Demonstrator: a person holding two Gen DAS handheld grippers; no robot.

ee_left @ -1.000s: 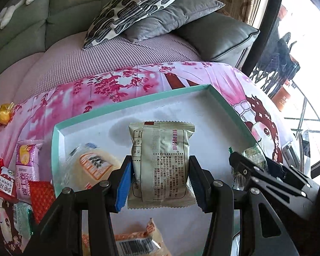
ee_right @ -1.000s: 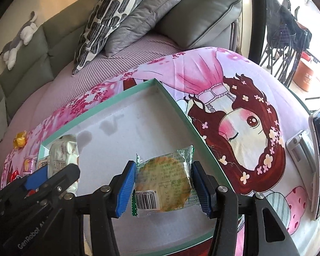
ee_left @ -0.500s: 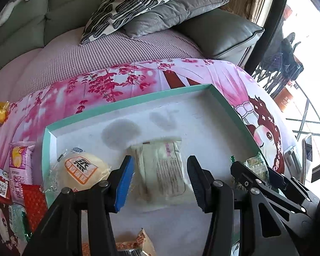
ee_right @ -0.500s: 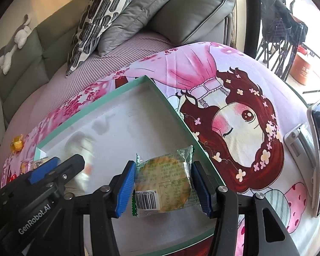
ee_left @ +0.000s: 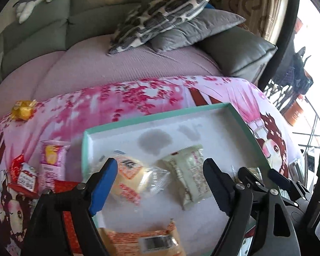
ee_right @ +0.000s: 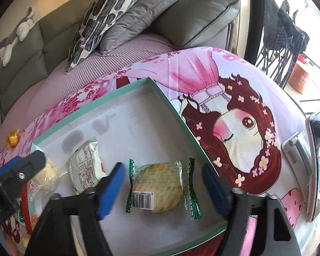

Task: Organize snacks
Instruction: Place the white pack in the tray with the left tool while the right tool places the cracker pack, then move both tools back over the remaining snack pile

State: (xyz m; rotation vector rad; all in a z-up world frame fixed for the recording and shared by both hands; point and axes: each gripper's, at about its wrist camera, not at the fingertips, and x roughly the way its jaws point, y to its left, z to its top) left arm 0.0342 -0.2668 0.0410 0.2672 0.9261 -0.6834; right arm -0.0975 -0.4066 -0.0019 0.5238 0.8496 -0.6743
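Two grippers, left gripper (ee_left: 160, 183) and right gripper (ee_right: 163, 186), are hanging over the teal tray (ee_right: 177, 115), fingers just spreading, gripping nothing; four wrapped snacks are lying inside, the round biscuit (ee_right: 157, 186) between the right fingers.

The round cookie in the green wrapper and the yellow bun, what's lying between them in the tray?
The pale green snack packet lies between the wrapped cookie and the yellow bun, shown in the right wrist view.

A shallow teal-rimmed cardboard tray (ee_right: 177, 115) holds a clear-wrapped round biscuit (ee_right: 160, 186) near its right wall. A pale green printed packet (ee_right: 86, 166) lies left of it, in the tray.
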